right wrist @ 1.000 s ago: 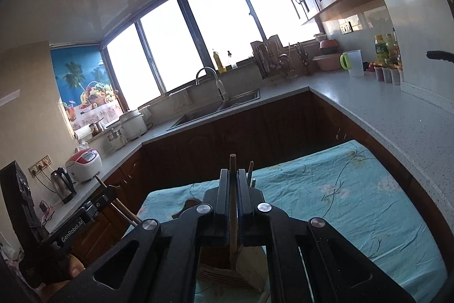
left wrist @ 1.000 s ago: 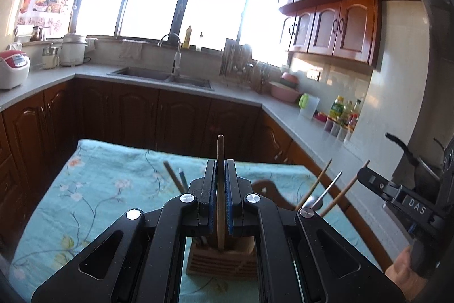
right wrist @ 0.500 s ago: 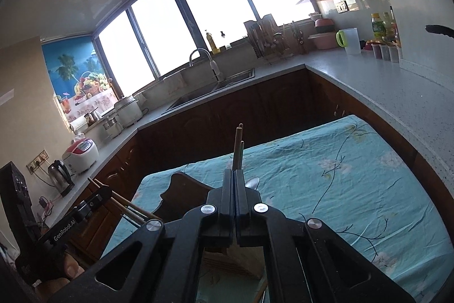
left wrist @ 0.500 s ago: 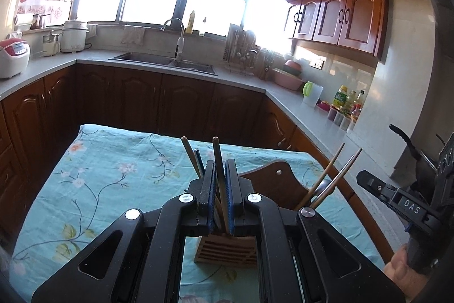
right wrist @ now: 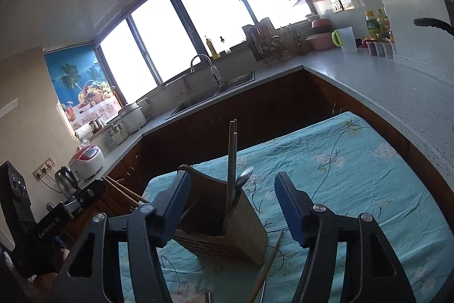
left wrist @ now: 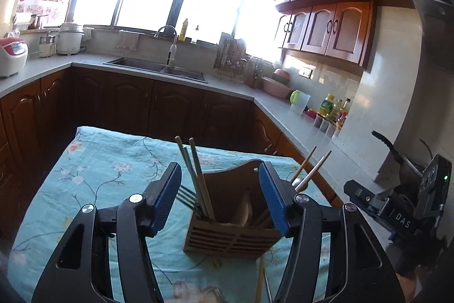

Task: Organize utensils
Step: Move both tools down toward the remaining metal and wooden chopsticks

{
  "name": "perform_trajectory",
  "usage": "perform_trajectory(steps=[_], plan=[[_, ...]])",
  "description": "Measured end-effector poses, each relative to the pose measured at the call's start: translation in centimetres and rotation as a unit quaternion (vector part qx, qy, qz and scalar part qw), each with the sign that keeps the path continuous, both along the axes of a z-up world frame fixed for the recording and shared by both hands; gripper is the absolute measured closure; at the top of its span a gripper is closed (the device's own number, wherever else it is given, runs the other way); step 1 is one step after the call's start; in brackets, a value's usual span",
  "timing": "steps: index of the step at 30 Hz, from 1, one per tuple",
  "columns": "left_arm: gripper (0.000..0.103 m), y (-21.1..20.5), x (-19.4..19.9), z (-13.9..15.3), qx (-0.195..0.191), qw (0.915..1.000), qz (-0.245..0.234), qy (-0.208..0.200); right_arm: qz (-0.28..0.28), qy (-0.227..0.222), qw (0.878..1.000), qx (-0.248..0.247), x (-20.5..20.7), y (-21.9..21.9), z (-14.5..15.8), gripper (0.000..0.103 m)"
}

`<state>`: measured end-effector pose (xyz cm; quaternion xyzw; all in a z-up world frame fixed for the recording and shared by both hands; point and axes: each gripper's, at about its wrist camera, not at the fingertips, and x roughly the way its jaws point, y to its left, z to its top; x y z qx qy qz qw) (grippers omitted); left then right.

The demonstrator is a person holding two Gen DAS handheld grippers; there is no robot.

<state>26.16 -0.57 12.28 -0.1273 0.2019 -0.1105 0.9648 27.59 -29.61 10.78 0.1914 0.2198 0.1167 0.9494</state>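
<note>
A slatted wooden utensil holder (left wrist: 231,236) (right wrist: 227,234) stands on the teal floral tablecloth (left wrist: 107,172) (right wrist: 354,169). Chopsticks (left wrist: 198,178) (right wrist: 232,161), a fork (left wrist: 187,199) and a spoon (right wrist: 244,176) stand in it. My left gripper (left wrist: 221,198) is open and empty just above and in front of the holder. My right gripper (right wrist: 229,203) is open and empty, straddling the holder. A loose chopstick (left wrist: 259,277) (right wrist: 266,263) lies on the cloth in front of the holder. Each gripper's body shows at the edge of the other view.
Dark wooden cabinets and a grey counter (left wrist: 283,110) wrap around the table, with a sink (left wrist: 159,67), rice cookers (left wrist: 11,53), a dish rack (left wrist: 232,61) and bottles (left wrist: 329,107). The table's far edge (left wrist: 181,139) lies beyond the holder.
Both grippers were shut on chopsticks over the holder; both have opened and the chopsticks now stand in the holder.
</note>
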Motion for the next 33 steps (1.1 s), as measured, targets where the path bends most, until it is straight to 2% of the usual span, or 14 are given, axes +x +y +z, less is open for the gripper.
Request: perform_trajectory(steps=[2, 4, 7, 15, 20, 26, 33], plan=[[0.037, 0.5, -1.0, -0.3, -0.005, 1.0, 0.006, 0.005, -0.002, 0.003, 1.0, 0.006, -0.6, -0.6, -0.4, 0.031], [0.034, 1.1, -1.9, -0.8, -0.008, 0.9999, 0.01, 0.01, -0.009, 0.008, 1.0, 0.005, -1.3, -1.0, -0.9, 0.026], [0.031, 1.9, -3.4, -2.3, -0.008, 0.9993, 0.019, 0.03, -0.016, 0.019, 1.0, 0.006, -2.6, -1.8, -2.0, 0.025], [0.031, 2.6, -6.3, -7.9, -0.006, 0.9943, 0.024, 0.104, -0.027, 0.063, 0.998, 0.014, -6.2, -3.0, -5.6, 0.025], [0.031, 2.4, -7.6, -10.5, -0.008, 0.9899, 0.021, 0.14, -0.031, 0.085, 0.996, 0.011, -8.2, -3.5, -7.3, 0.025], [0.031, 1.6, -8.5, -12.0, 0.002, 0.985, 0.012, 0.172, -0.035, 0.104, 0.994, 0.011, -10.0, -3.7, -8.8, 0.025], [0.031, 0.0, -8.4, -13.0, 0.032, 0.979, 0.0, 0.201, -0.031, 0.119, 0.992, 0.001, -10.3, -3.2, -9.6, 0.025]])
